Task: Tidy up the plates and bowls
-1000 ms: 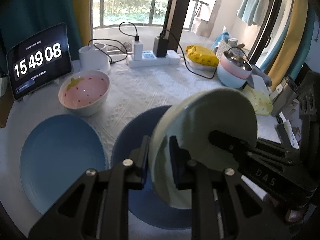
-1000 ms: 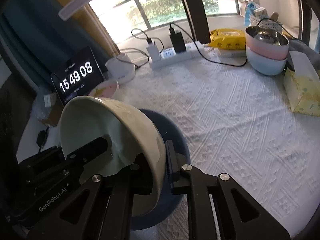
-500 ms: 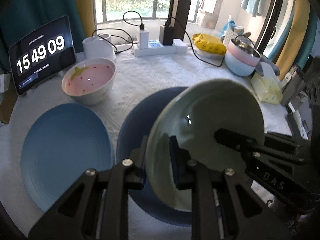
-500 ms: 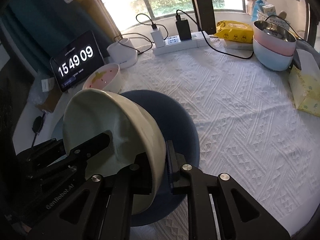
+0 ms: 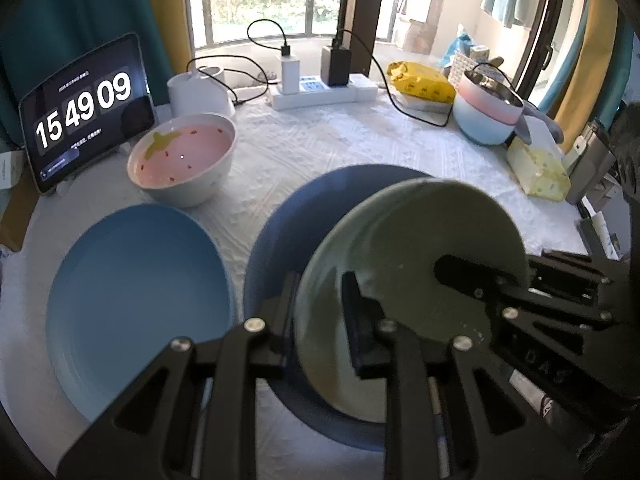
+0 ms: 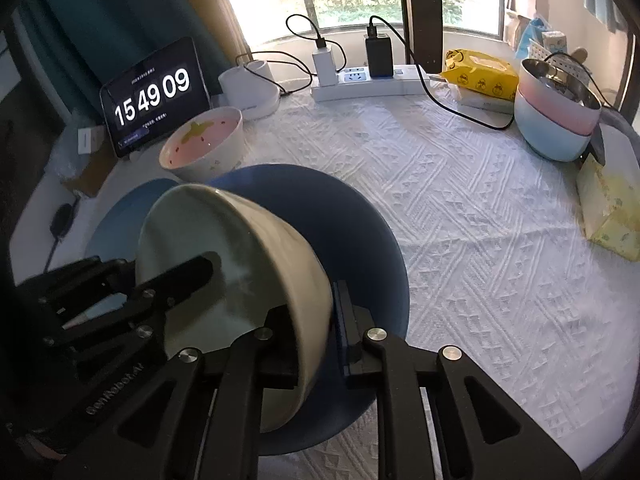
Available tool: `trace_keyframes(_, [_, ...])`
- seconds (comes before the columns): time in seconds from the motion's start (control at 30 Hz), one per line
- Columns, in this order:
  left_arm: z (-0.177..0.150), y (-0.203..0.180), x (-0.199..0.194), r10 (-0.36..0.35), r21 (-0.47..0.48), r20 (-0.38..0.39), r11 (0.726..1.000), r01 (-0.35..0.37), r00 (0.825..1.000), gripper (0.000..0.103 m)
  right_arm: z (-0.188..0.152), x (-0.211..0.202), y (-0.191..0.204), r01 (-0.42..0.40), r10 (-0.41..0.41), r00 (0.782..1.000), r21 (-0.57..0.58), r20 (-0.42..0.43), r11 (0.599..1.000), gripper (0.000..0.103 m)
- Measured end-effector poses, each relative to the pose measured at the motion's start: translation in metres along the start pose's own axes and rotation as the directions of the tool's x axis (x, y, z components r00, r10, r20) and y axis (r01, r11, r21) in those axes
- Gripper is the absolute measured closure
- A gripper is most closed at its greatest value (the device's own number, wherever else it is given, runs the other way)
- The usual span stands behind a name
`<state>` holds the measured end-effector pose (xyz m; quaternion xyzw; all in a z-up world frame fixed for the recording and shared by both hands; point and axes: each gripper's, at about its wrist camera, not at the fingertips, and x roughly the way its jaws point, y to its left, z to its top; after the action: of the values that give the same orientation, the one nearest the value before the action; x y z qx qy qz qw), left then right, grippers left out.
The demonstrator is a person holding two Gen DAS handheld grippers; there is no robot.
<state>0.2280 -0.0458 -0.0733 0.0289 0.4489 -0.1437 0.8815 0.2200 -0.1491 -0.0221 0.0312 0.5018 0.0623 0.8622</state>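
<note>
1. Both grippers, left [image 5: 316, 320] and right [image 6: 316, 328], clamped on green bowl [image 5: 408, 280] rim, tilted above dark plate [image 5: 288, 240].
2. Left: set bowl down; pink bowl [image 5: 182, 162], light plate [image 5: 136, 304] unstacked.

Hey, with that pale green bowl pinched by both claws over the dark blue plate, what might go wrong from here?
The pale green bowl is tilted, held only at opposite rims by the left claw and right claw; uneven release could drop it onto the dark blue plate and chip both. It might also land off-centre.
</note>
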Motion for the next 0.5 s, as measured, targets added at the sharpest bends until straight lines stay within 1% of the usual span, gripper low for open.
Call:
trace_keyframes(0.17, [0.000, 0.003, -0.001, 0.000, -0.005, 0.002, 1.000, 0.000, 1.000, 0.081, 0.000, -0.001, 0.000, 0.003, -0.003, 1.000, -0.001, 0.016, 1.000, 0.087])
trace_keyframes(0.23, [-0.001, 0.005, -0.004, 0.009, -0.005, 0.014, 1.000, -0.009, 1.000, 0.081, 0.001, -0.004, -0.003, 0.005, -0.005, 1.000, 0.004, 0.031, 1.000, 0.085])
trace_keyframes(0.27, [-0.001, 0.006, -0.005, 0.000, -0.003, 0.020, 1.000, 0.000, 1.000, 0.080, 0.002, -0.006, -0.005, 0.006, -0.006, 0.999, 0.010, 0.036, 1.000, 0.085])
trace_keyframes(0.37, [0.000, 0.008, -0.008, 0.020, -0.001, 0.033, 1.000, -0.020, 0.999, 0.080, 0.003, -0.010, -0.009, -0.015, 0.014, 0.999, 0.020, 0.052, 1.000, 0.084])
trace_keyframes(0.5, [0.002, 0.011, -0.008, 0.019, -0.010, 0.038, 1.000, -0.019, 0.999, 0.080, 0.004, -0.012, -0.010, -0.014, 0.013, 0.998, 0.025, 0.067, 1.000, 0.084])
